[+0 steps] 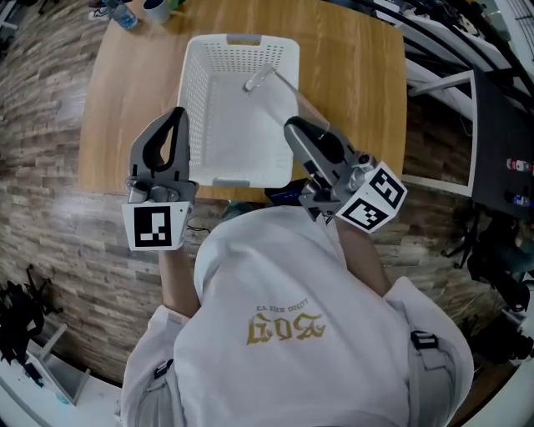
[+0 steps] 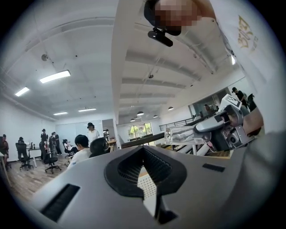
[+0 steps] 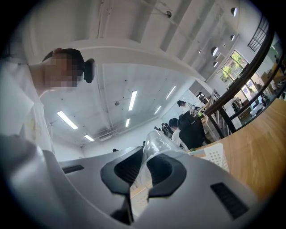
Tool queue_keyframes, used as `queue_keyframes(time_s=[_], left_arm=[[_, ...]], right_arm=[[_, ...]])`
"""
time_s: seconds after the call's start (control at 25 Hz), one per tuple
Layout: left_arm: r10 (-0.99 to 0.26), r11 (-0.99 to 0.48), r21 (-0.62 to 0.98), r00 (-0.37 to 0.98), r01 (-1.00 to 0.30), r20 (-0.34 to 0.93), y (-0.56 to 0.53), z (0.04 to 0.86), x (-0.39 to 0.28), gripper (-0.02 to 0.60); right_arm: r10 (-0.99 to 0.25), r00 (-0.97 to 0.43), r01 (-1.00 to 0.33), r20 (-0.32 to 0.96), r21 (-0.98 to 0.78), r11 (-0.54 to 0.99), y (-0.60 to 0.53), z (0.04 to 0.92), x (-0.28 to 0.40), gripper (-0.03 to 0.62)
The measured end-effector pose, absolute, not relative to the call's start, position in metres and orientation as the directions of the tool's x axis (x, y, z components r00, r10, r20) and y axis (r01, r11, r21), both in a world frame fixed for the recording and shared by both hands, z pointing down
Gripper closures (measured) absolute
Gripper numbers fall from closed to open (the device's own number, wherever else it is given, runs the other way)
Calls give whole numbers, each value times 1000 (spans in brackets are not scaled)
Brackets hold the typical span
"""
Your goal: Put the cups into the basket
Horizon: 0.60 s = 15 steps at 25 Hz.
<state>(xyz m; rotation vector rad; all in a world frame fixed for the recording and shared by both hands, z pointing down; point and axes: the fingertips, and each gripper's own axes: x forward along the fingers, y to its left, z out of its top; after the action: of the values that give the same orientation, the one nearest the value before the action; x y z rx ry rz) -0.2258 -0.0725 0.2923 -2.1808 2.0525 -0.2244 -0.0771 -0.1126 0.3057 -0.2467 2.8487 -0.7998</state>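
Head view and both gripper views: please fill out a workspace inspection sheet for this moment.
Surface: wooden table, mostly bare.
Job's things: white basket on the table, nothing seen inside; clear cup held above it.
Clutter: bottle and a round container at the table's far left corner, both cropped.
Grippers: left gripper shut and empty, beside the basket's left wall; right gripper shut on the clear cup.
Cables: dark cables on the floor to the right; none seen on the table.
Surroundings: brick-pattern floor; seated people in the room behind.
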Motion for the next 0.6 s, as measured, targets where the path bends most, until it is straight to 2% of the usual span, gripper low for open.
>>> queue_keyframes(time_s=[0.28, 0.6], left_arm=[[-987, -156, -152, 147, -976, 66, -84, 310, -223, 577], [-978, -180, -149, 161, -972, 132, -83, 330, -218, 577]], right_arm=[[-248, -967, -187, -64, -483, 855, -121, 312, -83, 560], [-190, -982, -179, 20, -448, 876, -114, 330, -93, 560]])
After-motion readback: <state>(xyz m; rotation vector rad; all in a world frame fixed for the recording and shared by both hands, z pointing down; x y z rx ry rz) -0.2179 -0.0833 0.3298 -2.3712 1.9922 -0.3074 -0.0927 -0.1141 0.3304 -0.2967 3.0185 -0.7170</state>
